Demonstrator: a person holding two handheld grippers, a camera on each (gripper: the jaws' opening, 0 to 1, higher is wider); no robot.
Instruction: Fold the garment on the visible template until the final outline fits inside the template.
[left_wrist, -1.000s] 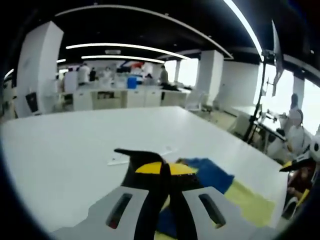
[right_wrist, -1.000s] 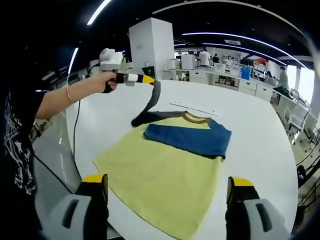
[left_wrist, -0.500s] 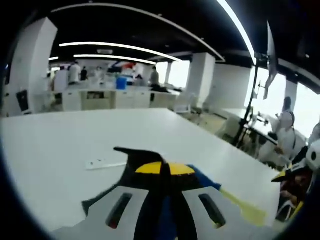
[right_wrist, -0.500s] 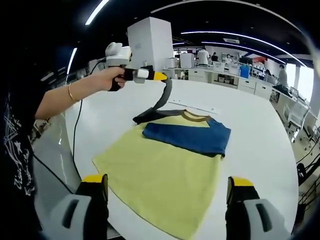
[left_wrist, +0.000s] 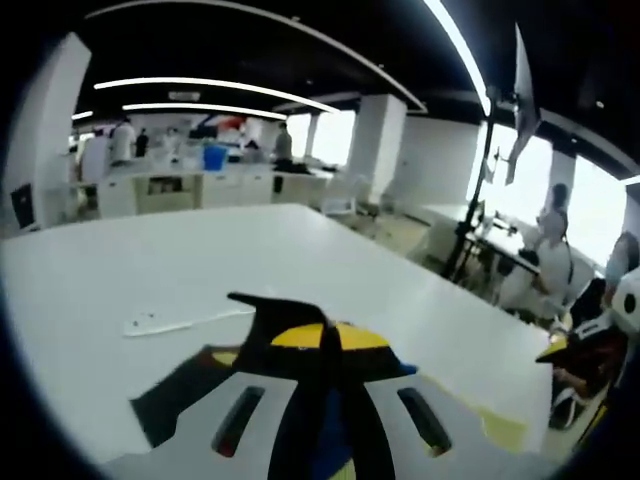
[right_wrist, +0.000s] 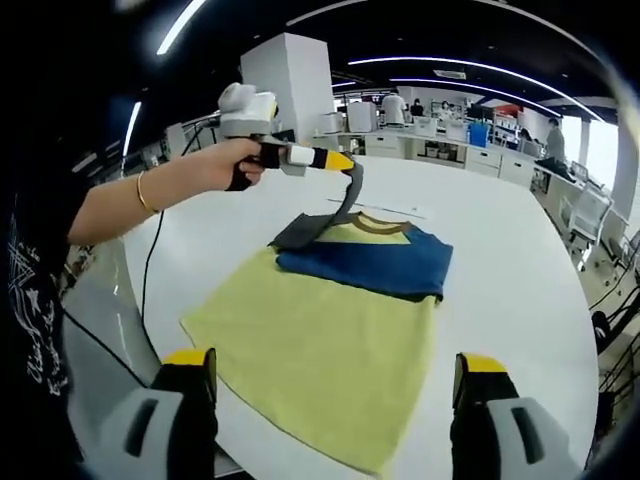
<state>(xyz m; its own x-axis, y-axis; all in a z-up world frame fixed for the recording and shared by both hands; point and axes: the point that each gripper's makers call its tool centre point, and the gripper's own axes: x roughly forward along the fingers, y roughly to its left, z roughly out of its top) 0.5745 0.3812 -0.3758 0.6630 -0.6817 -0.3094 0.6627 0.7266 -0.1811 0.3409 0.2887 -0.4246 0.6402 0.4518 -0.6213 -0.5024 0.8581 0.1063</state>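
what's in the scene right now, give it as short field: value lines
garment: yellow t-shirt lying flat, with brown collar
blue sleeve: already folded across the chest
dark grey sleeve: lifted off the table by its end
left gripper: shut on the dark grey sleeve, held above the collar area
right gripper: open, jaws wide apart, holding nothing, near the shirt hem
surface: white table
other items: thin white strip on the table beyond the collar
template: cannot tell it apart
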